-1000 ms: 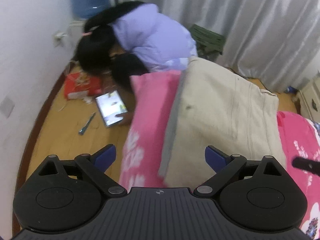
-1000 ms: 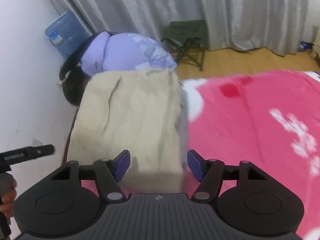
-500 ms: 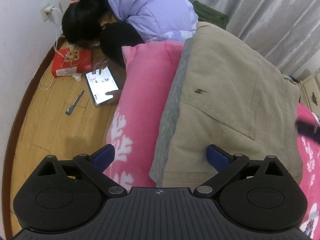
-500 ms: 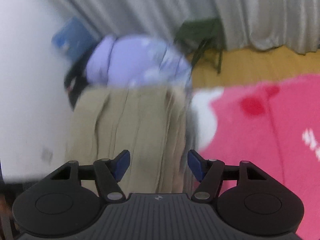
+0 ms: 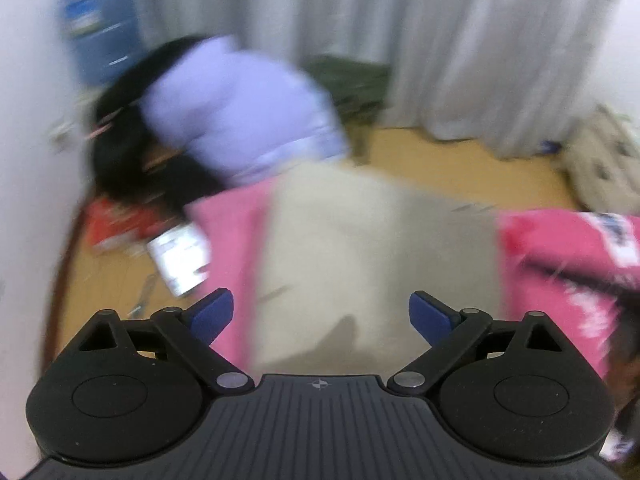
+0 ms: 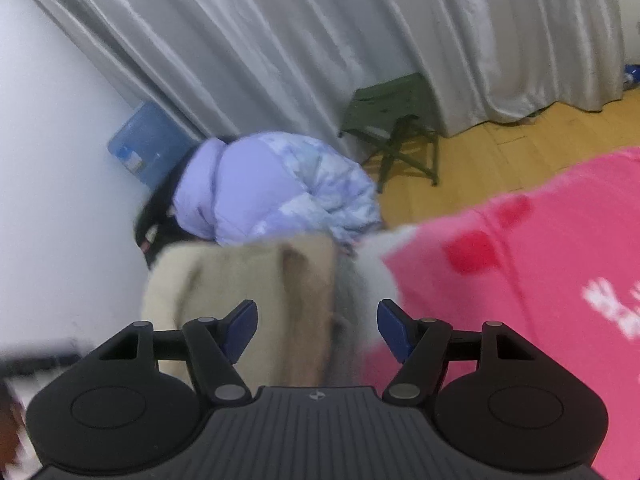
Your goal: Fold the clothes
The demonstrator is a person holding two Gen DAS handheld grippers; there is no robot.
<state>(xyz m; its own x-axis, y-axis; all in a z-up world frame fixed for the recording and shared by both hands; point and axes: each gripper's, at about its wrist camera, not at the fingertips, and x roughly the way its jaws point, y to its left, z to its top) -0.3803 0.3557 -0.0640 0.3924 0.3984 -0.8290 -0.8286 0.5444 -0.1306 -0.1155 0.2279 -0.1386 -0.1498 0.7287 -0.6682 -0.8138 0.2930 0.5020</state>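
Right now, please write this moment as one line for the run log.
left gripper: open, empty | right gripper: open, empty | beige garment: folded, on pink blanket | views blurred

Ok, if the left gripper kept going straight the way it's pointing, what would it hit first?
Most likely the beige folded garment on the pink blanket: it fills the space ahead of the open left gripper. The picture is blurred, so depth is uncertain.

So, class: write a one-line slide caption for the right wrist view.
Open right hand-held gripper above a folded beige garment on a pink blanket, a person in a lilac jacket beyond.
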